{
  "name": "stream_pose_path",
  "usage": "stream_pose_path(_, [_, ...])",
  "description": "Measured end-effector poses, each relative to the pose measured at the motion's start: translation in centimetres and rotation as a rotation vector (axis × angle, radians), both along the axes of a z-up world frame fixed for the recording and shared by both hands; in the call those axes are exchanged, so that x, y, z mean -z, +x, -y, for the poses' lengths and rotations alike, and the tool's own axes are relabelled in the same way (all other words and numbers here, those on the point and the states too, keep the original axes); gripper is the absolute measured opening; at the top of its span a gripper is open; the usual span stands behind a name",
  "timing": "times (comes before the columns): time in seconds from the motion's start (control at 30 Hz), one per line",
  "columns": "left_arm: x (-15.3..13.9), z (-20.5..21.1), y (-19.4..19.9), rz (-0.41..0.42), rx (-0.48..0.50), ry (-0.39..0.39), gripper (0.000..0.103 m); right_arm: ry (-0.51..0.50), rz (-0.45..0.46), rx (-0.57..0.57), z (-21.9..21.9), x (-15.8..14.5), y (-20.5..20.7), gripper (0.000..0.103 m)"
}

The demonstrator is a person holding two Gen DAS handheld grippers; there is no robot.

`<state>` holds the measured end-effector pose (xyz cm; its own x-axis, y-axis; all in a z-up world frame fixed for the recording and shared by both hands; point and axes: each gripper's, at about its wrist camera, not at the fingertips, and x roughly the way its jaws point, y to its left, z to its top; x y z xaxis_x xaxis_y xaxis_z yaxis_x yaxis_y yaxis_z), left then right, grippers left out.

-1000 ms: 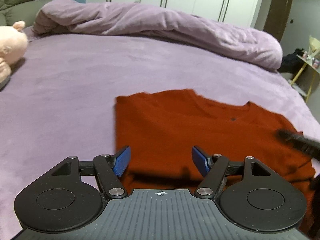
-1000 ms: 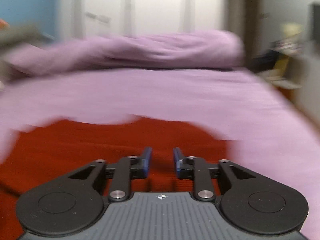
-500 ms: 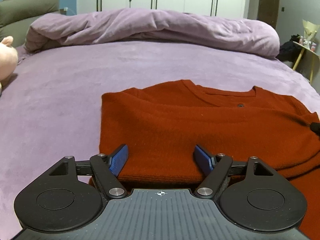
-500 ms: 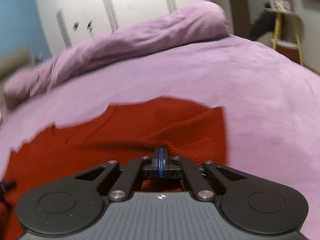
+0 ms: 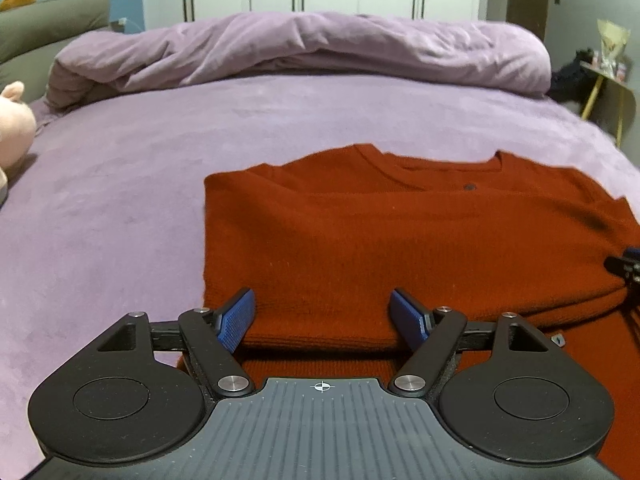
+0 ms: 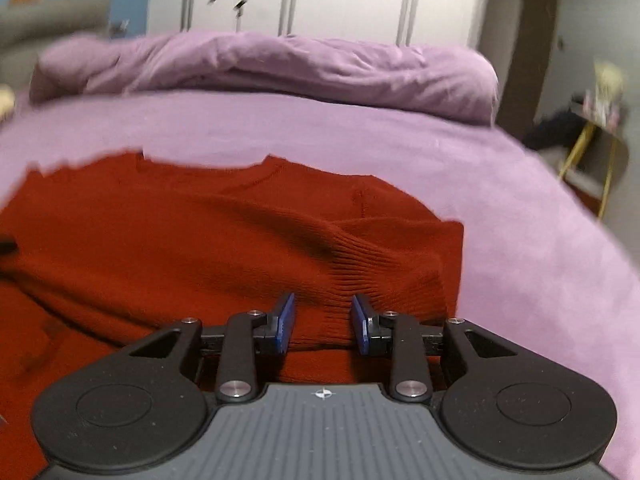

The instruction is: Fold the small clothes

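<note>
A rust-red knit sweater (image 5: 360,232) lies folded on the purple bed, its collar toward the far side. My left gripper (image 5: 323,316) is open wide at the near folded edge of the sweater, which runs between its blue pads. In the right wrist view the sweater (image 6: 200,240) fills the middle, with a ribbed fold bunched at its right side. My right gripper (image 6: 322,323) is open, its blue pads either side of that ribbed fold. Its tip also shows in the left wrist view (image 5: 626,266) at the right edge.
The purple bed sheet (image 5: 120,200) spreads around the sweater. A rolled purple duvet (image 5: 300,48) lies along the far side. A pink plush toy (image 5: 14,128) sits at the left edge. A yellow-legged side table (image 5: 608,80) stands beyond the bed's right edge.
My right gripper was shut on the sweater's fold half a second ago and has opened. My left gripper stayed open and drew back slightly along the near edge.
</note>
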<state>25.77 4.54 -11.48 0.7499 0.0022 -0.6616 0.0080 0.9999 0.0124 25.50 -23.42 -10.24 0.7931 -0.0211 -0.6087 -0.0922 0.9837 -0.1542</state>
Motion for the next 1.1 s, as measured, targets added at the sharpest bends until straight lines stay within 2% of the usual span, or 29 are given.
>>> stream_pose_path(0.1, [-1.0, 0.1, -0.4, -0.045, 0.013, 0.024, 0.08, -0.066, -0.014, -0.014, -0.5, -0.3, -0.5, 0.029])
stream_pose_path(0.2, [-1.9, -0.1, -2.7, -0.083, 0.042, 0.049, 0.079, -0.099, -0.057, 0.01, -0.4, -1.5, -0.2, 0.029])
stream_pose_path(0.3, [-2.2, -1.4, -7.0, -0.118, 0.077, 0.022, 0.079, -0.006, -0.1, 0.04, 0.8, -3.6, -3.8, 0.032])
stream_pose_path(0.33, [-2.3, -2.1, -8.7, -0.129, 0.083, 0.013, 0.079, 0.047, -0.092, 0.036, 1.7, -4.2, -5.7, 0.038])
stream_pose_path(0.37, [-2.3, -2.9, -10.9, -0.142, 0.082, 0.003, 0.08, 0.096, -0.08, 0.033, 2.7, -4.7, -8.1, 0.051])
stream_pose_path(0.43, [-2.3, -4.2, -14.6, -0.168, 0.059, -0.009, 0.081, 0.173, -0.077, 0.041, 4.6, -5.4, -13.2, 0.064])
stream_pose_path(0.47, [-2.2, -4.8, -16.5, -0.189, 0.044, -0.019, 0.082, 0.189, -0.085, 0.05, 5.4, -5.5, -15.3, 0.064])
stream_pose_path(0.63, [-2.1, -6.8, -22.1, -0.224, -0.029, -0.086, 0.085, 0.206, -0.142, 0.163, 8.3, -5.4, -24.0, 0.064])
stream_pose_path(0.73, [-1.6, -7.6, -23.0, -0.249, -0.071, -0.138, 0.084, 0.279, -0.19, 0.229, 9.9, -4.8, -25.7, 0.061])
stream_pose_path(0.83, [-1.5, -8.1, -23.3, -0.272, -0.045, -0.248, 0.081, 0.42, -0.243, 0.259, 11.3, -4.3, -25.6, 0.059])
stream_pose_path(0.87, [-1.5, -8.3, -23.4, -0.273, -0.039, -0.271, 0.079, 0.462, -0.253, 0.26, 11.8, -4.2, -25.6, 0.057])
stream_pose_path(0.9, [-1.4, -8.4, -23.4, -0.282, -0.033, -0.286, 0.077, 0.502, -0.265, 0.252, 12.0, -4.1, -25.5, 0.05])
stream_pose_path(0.97, [-1.1, -8.6, -23.3, -0.305, -0.034, -0.294, 0.072, 0.558, -0.302, 0.235, 12.1, -3.4, -25.3, 0.042])
stream_pose_path(1.03, [-1.1, -8.8, -23.3, -0.31, -0.026, -0.3, 0.067, 0.587, -0.335, 0.233, 12.1, -3.0, -25.1, 0.038])
stream_pose_path(1.1, [-1.0, -9.0, -23.3, -0.32, -0.023, -0.301, 0.049, 0.594, -0.352, 0.234, 11.9, -2.5, -25.0, 0.029])
